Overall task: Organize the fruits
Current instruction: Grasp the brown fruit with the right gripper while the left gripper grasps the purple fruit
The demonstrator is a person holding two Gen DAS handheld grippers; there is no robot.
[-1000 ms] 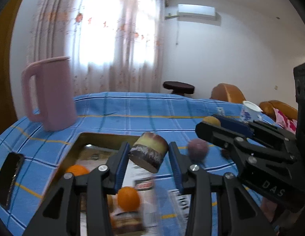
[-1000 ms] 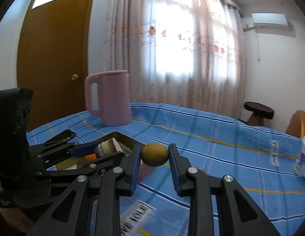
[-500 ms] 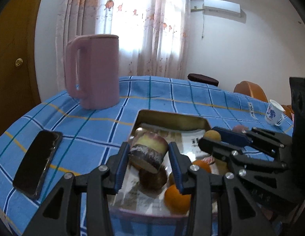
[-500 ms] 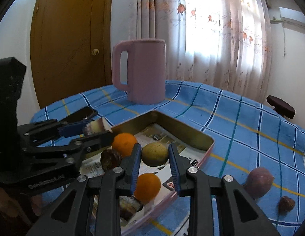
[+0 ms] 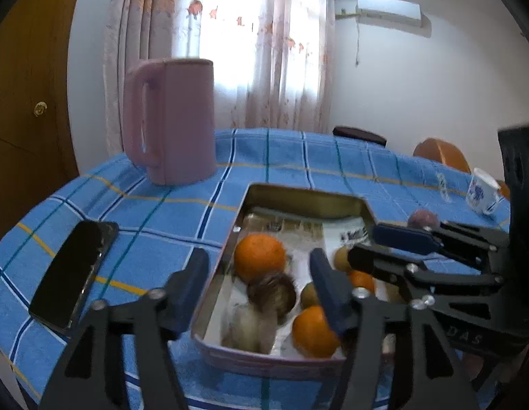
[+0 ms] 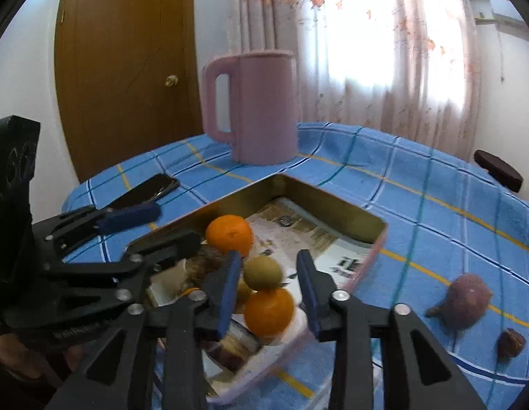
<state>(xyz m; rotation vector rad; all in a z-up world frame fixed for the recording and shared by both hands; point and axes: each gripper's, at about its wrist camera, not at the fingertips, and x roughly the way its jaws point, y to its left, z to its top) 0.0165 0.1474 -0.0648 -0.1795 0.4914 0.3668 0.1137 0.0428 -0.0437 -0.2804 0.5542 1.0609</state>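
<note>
With both my left gripper and right gripper spread and empty above the tin tray, most fruit lies inside it, but a purple fruit waits on the cloth beside it.

left wrist view close over tray, right wrist view likewise (both facing the pitcher)

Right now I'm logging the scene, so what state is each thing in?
left claw: open, empty, over the tin
right claw: open, green fruit between its fingers
tin: open, lined with paper, holding fruit
green fruit: in the tin, atop an orange
purple fruit: outside the tin, on the cloth
pink jug: upright
phone: flat, screen dark
</note>
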